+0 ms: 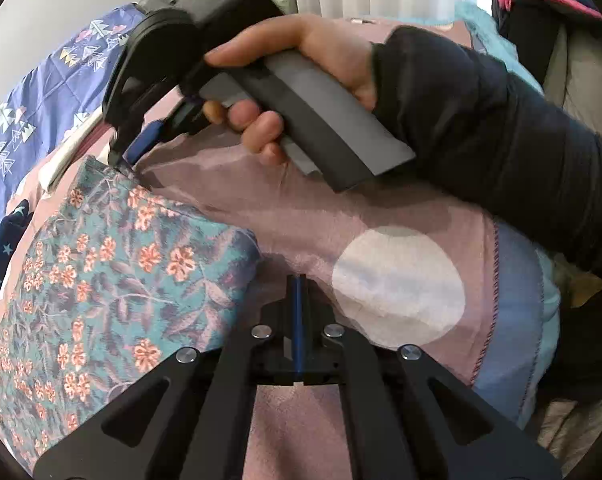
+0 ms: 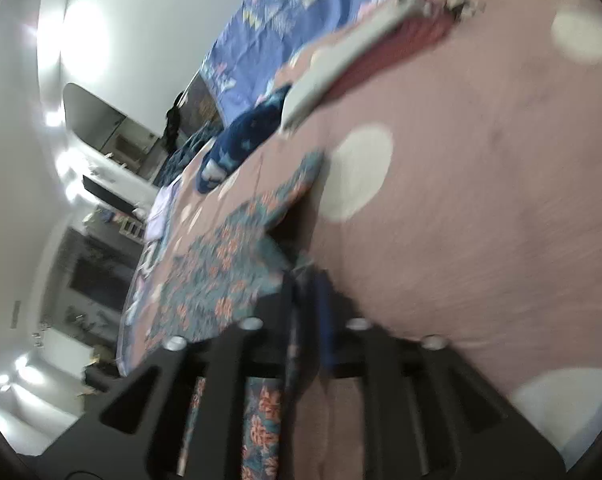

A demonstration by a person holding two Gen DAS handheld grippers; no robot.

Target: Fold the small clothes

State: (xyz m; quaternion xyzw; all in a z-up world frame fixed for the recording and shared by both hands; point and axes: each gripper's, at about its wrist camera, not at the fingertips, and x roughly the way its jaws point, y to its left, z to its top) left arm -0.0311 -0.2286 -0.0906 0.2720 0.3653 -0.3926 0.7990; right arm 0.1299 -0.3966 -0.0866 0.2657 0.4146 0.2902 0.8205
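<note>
**Presently on the bed: one floral garment, two grippers at its edges**

Item one: floral garment point(image 1: 113, 280), teal with orange flowers, lying flat on the pink bedspread point(image 1: 301, 208). It fills the lower left of the left wrist view and runs from the lower centre up toward the middle in the right wrist view.

Item two: left gripper point(image 1: 298, 280), bottom centre of its own view. Its two fingers stand pressed together, blue pad strip showing between them, tips down on the bedspread just beside the garment's right-hand edge. Whether a thin bit of cloth is caught in them cannot be told.

Item three: right gripper point(image 1: 127, 156), upper left of the left wrist view, carried in a hand point(image 1: 301, 76) with a dark sleeve point(image 1: 501, 152). Its tips meet the far corner of the garment. In its own blurred view the fingers stand slightly apart with a fold of floral cloth lying between them; a firm pinch cannot be confirmed.

Item four: white dot point(image 1: 397, 284) on the bedspread, right of centre.

Item five: blue patterned sheet point(image 1: 41, 96), upper left, and a navy starred cloth point(image 1: 1, 248) at the left edge.
</note>
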